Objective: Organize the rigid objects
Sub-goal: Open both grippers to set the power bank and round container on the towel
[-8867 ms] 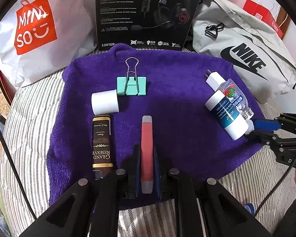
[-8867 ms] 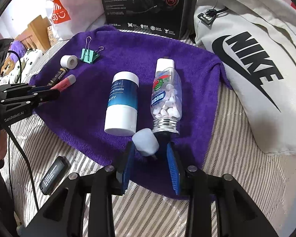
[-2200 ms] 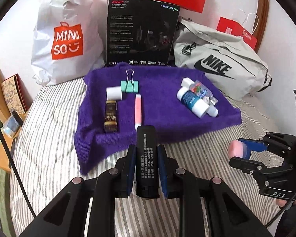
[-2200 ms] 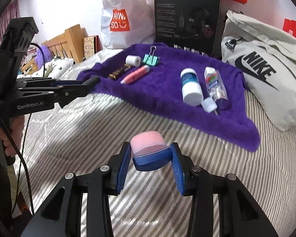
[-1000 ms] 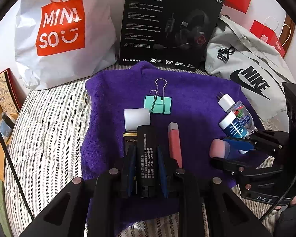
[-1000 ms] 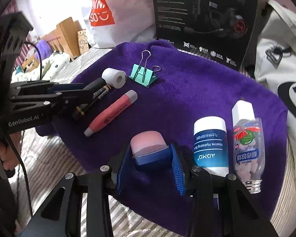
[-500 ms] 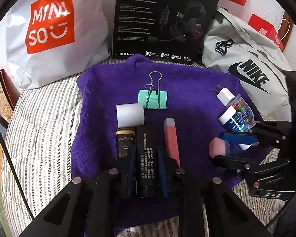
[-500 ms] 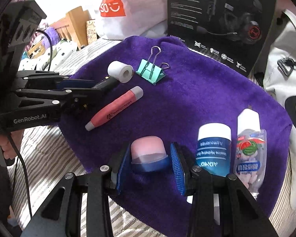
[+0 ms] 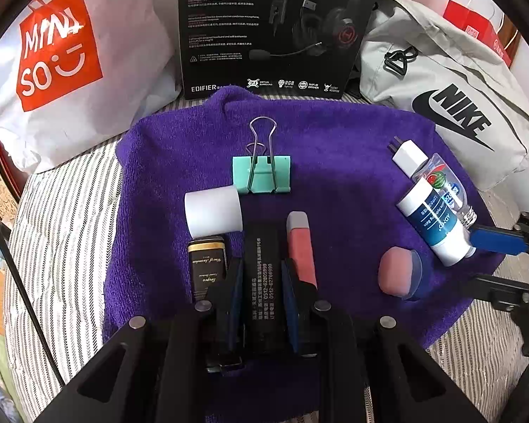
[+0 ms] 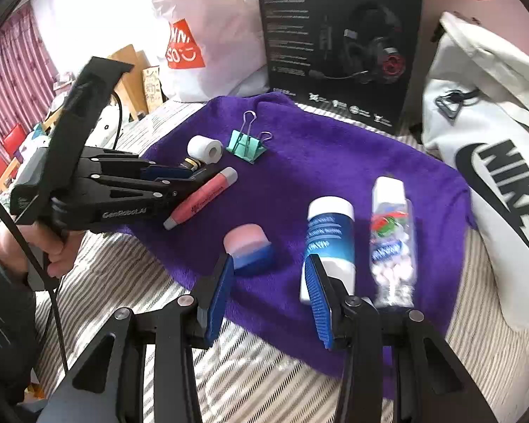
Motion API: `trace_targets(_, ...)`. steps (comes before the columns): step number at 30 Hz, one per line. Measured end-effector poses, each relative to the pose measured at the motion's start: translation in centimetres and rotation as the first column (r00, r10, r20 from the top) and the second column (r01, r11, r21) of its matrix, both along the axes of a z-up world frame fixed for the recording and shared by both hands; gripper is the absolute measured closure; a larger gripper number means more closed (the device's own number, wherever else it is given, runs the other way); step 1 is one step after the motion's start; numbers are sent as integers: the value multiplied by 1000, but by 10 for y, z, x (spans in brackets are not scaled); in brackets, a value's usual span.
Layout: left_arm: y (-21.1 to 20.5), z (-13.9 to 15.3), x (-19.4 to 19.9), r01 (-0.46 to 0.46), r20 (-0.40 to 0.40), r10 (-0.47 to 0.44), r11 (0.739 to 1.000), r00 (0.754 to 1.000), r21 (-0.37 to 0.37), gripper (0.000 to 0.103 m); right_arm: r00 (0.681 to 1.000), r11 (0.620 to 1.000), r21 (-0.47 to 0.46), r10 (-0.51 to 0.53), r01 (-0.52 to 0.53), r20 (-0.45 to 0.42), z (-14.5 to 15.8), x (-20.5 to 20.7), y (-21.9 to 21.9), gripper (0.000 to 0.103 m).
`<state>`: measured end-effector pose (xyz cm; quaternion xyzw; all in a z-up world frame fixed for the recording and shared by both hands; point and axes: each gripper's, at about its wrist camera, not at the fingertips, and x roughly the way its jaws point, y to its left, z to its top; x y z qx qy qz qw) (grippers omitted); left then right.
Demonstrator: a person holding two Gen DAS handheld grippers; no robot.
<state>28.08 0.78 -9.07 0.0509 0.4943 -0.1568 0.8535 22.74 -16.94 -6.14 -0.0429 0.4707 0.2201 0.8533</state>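
My left gripper (image 9: 262,275) is shut on a black bar-shaped object (image 9: 261,264), held low over the purple towel (image 9: 335,134) between the dark gold-labelled tube (image 9: 206,261) and the pink tube (image 9: 301,243). My right gripper (image 10: 269,278) is open. The pink-and-blue capped object (image 10: 248,246) lies on the towel just ahead of its left finger, free of the jaws; it also shows in the left wrist view (image 9: 398,275). A white-and-blue bottle (image 10: 329,236) and a clear candy bottle (image 10: 391,232) lie side by side to the right.
A white tape roll (image 9: 213,211) and a green binder clip (image 9: 261,172) lie further back on the towel. A black headset box (image 9: 278,28), a Miniso bag (image 9: 60,56) and a Nike bag (image 9: 451,98) stand behind. Striped bedding (image 10: 123,275) surrounds the towel.
My right gripper has opened and drawn back, leaving the pink-and-blue object on the towel. My left gripper has moved forward with the black bar, between the two tubes.
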Motion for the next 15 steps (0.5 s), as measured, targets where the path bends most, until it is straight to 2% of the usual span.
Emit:
trace_targets(5,0,1,-3,14,2,-14,1000,1000,11,82,1000,999,17,-29,29,10,4,-11,-12,60)
trace_targets(10,4,1,-8,5,-17,-6,1000,1000,-10,80,998,998,23,-57,57,2,2,-18,-21,59)
trace_targets(15,4,4,-20,6,-42,-7,1000,999,-22,66,995,995,29,-100,100,-5,0,-27,-29,59)
